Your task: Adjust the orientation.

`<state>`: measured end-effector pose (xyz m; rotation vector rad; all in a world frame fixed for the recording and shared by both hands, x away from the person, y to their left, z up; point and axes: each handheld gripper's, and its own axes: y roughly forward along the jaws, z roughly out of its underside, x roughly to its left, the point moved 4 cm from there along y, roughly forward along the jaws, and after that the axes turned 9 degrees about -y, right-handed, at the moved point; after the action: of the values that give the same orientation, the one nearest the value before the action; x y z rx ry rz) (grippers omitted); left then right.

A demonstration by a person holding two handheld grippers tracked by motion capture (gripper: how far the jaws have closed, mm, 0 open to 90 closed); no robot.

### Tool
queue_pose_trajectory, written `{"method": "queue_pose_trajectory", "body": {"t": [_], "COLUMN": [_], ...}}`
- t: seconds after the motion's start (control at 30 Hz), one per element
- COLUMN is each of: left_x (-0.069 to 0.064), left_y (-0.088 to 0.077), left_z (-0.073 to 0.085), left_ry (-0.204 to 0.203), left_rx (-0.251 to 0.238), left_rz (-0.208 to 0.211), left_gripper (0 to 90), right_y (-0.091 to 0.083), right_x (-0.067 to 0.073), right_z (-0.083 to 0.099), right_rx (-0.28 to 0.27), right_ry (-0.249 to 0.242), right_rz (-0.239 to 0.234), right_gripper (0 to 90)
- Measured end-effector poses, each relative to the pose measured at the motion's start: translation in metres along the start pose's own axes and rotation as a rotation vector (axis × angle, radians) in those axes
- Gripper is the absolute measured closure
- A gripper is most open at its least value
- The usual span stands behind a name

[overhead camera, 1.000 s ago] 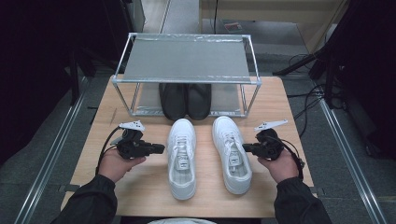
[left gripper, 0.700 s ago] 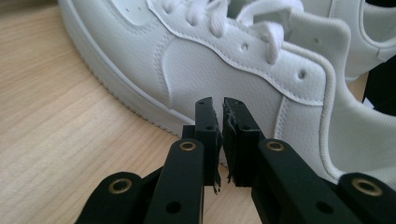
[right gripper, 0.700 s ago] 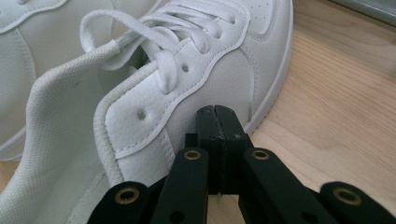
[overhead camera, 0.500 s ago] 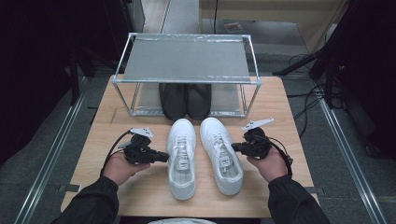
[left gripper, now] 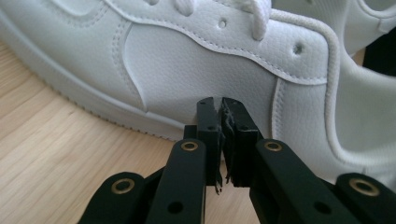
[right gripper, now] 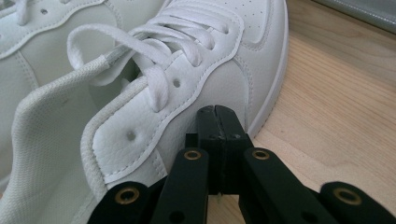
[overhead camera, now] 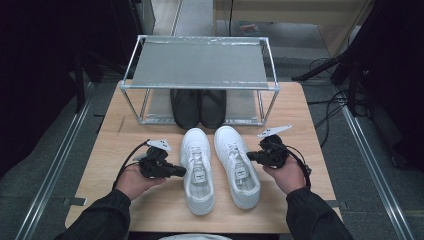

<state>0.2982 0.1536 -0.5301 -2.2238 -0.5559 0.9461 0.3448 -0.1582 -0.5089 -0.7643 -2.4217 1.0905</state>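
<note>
Squeezing the white sneakers [overhead camera: 220, 167] together with clenched, empty left tongs [overhead camera: 181, 172] and right tongs [overhead camera: 250, 156], you'll next want them slid toward the shoe rack [overhead camera: 200, 65].

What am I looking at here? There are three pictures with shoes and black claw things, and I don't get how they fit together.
No machine here: a person holds a hand tool with two black jaws in each hand. The wide picture looks down from above the wooden table. The left gripper and the right gripper each carry a small camera looking along the jaws; those give the two close-ups.

On the table lie a left white sneaker and a right white sneaker, side by side. Behind them stands a metal shoe rack with a pair of black shoes on its lower shelf.

Nothing is held. Both tools have their jaws shut, tips at the outer sides of the white sneakers, one each.
</note>
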Motion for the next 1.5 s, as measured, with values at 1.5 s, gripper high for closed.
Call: {"method": "queue_pose_trajectory", "body": {"t": [1.5], "left_x": [-0.041], "left_y": [0.013], "left_z": [-0.002], "left_ry": [0.059], "left_rx": [-0.024], "left_rz": [0.097], "left_gripper": [75.2], "right_y": [-0.011], "right_x": [-0.006], "right_z": [-0.020], "right_rx": [-0.154], "right_ry": [0.038], "right_rz": [0.007], "right_gripper": [84.4]}}
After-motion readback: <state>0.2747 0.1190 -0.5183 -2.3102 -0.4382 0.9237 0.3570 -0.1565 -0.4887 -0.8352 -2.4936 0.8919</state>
